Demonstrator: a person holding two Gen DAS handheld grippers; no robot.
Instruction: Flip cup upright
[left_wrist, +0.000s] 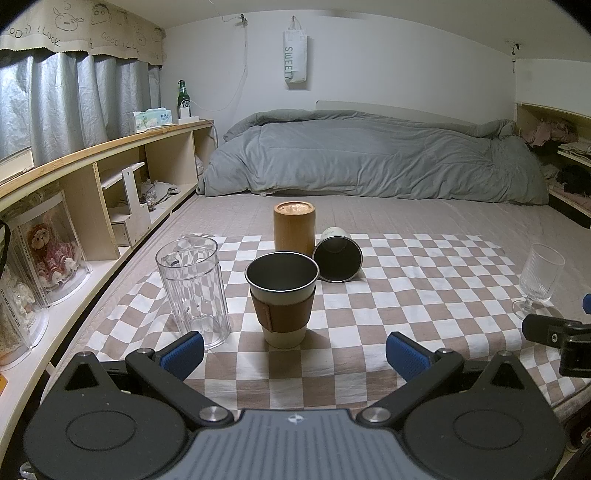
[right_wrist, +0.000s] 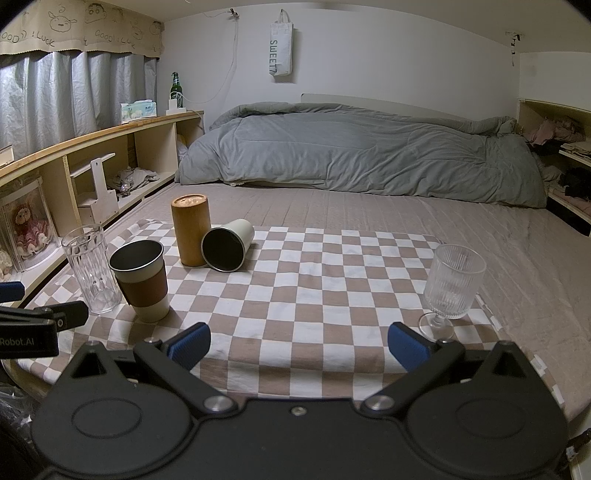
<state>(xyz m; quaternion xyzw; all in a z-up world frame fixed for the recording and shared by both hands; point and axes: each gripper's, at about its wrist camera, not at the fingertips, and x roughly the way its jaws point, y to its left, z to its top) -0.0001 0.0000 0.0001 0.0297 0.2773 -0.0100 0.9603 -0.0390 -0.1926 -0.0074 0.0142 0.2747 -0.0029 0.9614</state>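
Left gripper (left_wrist: 294, 353): hovering low over the checkered cloth (left_wrist: 388, 306), jaws gaping wide, gripping nothing.
Right gripper (right_wrist: 299, 346): likewise spread wide and gripping nothing.
Sleeved cup (left_wrist: 281, 299): standing upright just beyond the left gripper.
Tipped cup (left_wrist: 337, 256): lying on its side behind the sleeved cup, mouth facing the cameras, leaning against a wooden canister (left_wrist: 294, 227).
Clear tumbler (left_wrist: 194, 291): standing left of the sleeved cup.
Stemmed glass (right_wrist: 450, 286): standing far right of it.

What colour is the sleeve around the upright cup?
Brown, wrapped around the cream cup; clearest in the left wrist view.

Both wrist views low, facing bedding; left nearer sleeved cup (left_wrist: 281, 299); share checkered cloth (right_wrist: 314, 280).
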